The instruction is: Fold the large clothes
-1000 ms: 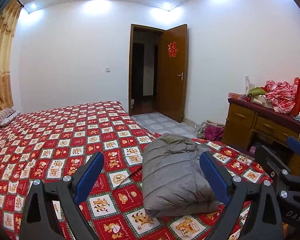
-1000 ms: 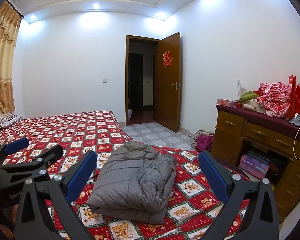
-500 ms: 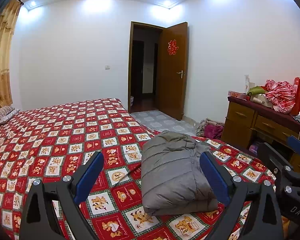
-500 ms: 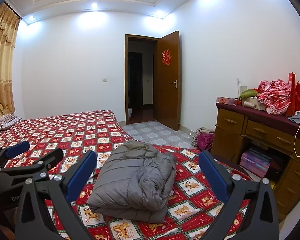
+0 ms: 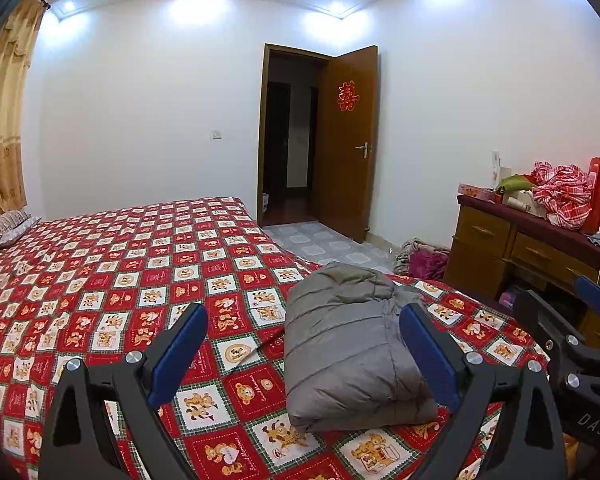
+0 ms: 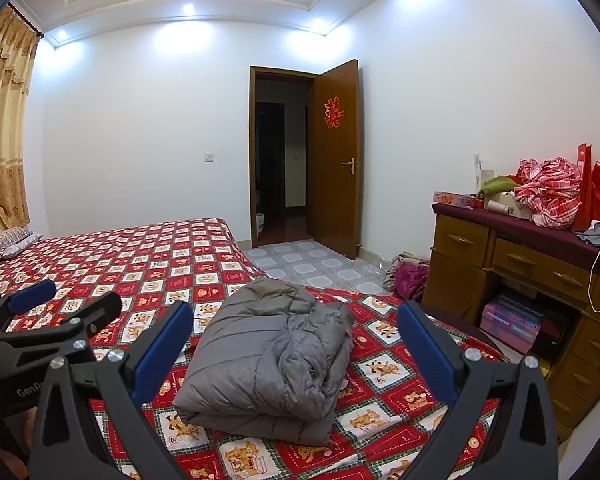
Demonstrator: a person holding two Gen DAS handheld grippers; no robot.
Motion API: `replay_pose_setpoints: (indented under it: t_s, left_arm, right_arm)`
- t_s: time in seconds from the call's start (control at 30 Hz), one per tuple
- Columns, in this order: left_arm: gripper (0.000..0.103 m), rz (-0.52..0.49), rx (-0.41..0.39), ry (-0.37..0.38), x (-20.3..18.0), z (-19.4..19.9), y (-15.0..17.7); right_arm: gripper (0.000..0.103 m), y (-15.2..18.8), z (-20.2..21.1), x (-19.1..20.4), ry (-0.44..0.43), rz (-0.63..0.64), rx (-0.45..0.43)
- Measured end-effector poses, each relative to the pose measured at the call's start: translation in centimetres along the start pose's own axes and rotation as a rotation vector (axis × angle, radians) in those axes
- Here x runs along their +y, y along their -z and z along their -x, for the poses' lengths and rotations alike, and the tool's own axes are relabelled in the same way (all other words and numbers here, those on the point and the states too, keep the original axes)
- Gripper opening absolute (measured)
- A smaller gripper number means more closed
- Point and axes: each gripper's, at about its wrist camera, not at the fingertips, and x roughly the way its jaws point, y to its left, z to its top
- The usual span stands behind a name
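Over the last sec we've lifted and tipped both cams up a bit; the grey quilted puffer jacket (image 5: 352, 352), folded into a thick bundle, hasn't budged on the red teddy-print bedspread (image 5: 112, 280), so we judge the fold done and us backing off. Left gripper (image 5: 304, 354): blue pads wide apart, holding nothing, touching nothing; bundle lies just ahead, toward its right finger, w/ clear air between. Right gripper (image 6: 294, 350): also wide apart, empty; bundle sits ahead, centred between fingers, not in contact. Crumpled layers show on the bundle's side facing the right gripper's right finger; prob. fine.
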Motion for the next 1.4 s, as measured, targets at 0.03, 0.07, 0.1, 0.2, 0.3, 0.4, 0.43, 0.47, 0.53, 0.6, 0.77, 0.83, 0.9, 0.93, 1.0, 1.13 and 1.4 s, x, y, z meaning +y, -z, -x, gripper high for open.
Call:
replay_pose_setpoints:
  t_s: [0.03, 0.07, 0.1, 0.2, 0.3, 0.4, 0.43, 0.47, 0.53, 0.6, 0.77, 0.83, 0.9, 0.93, 1.0, 1.13, 1.4]
  left_arm:
    - [0.097, 0.002, 0.000, -0.001, 0.1, 0.0, 0.0]
    - [0.097, 0.004, 0.001, 0.000, 0.2, -0.1, 0.0]
    - [0.097, 0.006, 0.001, 0.000, 0.2, -0.1, 0.0]
    - [0.097, 0.004, 0.001, 0.002, 0.2, -0.1, -0.1]
    - [0.097, -0.004, 0.004, 0.001, 0.1, -0.2, 0.0]
    - [0.097, -0.008, 0.009, 0.000, 0.0, -0.3, 0.0]
    - [0.097, -0.007, 0.009, -0.001, 0.0, -0.3, 0.0]
    - [0.097, -0.007, 0.010, -0.002, 0.0, -0.4, 0.0]
    - [0.097, -0.007, 0.013, -0.002, 0.0, -0.5, 0.0]
    - [0.097, -0.007, 0.017, -0.003, 0.0, -0.6, 0.0]
    - [0.097, -0.014, 0.021, -0.029, 0.2, -0.9, -0.1]
    - [0.097, -0.022, 0.013, -0.046, 0.2, -1.0, -0.1]
    - [0.097, -0.037, 0.002, -0.069, 0.2, -0.9, -0.1]
    - [0.097, -0.045, -0.004, -0.086, 0.1, -0.9, -0.1]
    - [0.097, -0.055, -0.017, -0.126, 0.1, -1.0, -0.2]
    - [0.097, -0.057, -0.032, -0.152, 0.5, -1.2, -0.3]
    - [0.097, -0.025, -0.010, -0.127, 1.3, -1.7, -0.2]
  right_arm:
    - [0.103, 0.0, 0.0, 0.0, 0.000, -0.001, 0.002]
    - [0.103, 0.1, -0.1, 0.0, 0.000, -0.003, 0.004]
    - [0.103, 0.1, -0.1, 0.0, -0.001, -0.004, 0.006]
    - [0.103, 0.1, -0.1, 0.1, 0.001, -0.004, 0.009]
    - [0.103, 0.1, -0.1, 0.1, 0.000, -0.004, 0.009]
    - [0.103, 0.1, -0.1, 0.0, 0.001, -0.006, 0.011]
    - [0.103, 0.1, -0.1, 0.0, -0.002, -0.008, 0.013]
    - [0.103, 0.1, -0.1, 0.0, -0.003, -0.008, 0.012]
    - [0.103, 0.2, -0.1, 0.0, 0.002, -0.008, 0.012]
    - [0.103, 0.3, -0.2, 0.0, 0.003, -0.009, 0.013]
    - [0.103, 0.5, -0.4, -0.3, 0.009, -0.019, 0.017]
    - [0.103, 0.5, -0.4, -0.4, 0.009, -0.026, 0.020]
    - [0.103, 0.6, -0.5, -0.4, 0.011, -0.028, 0.019]
    - [0.103, 0.6, -0.5, -0.4, 0.013, -0.027, 0.020]
    - [0.103, 0.6, -0.7, -0.4, 0.014, -0.023, 0.024]
    - [0.103, 0.7, -1.2, -0.4, 0.010, -0.022, 0.040]
    - [0.103, 0.9, -1.6, -0.3, 0.012, -0.026, 0.060]
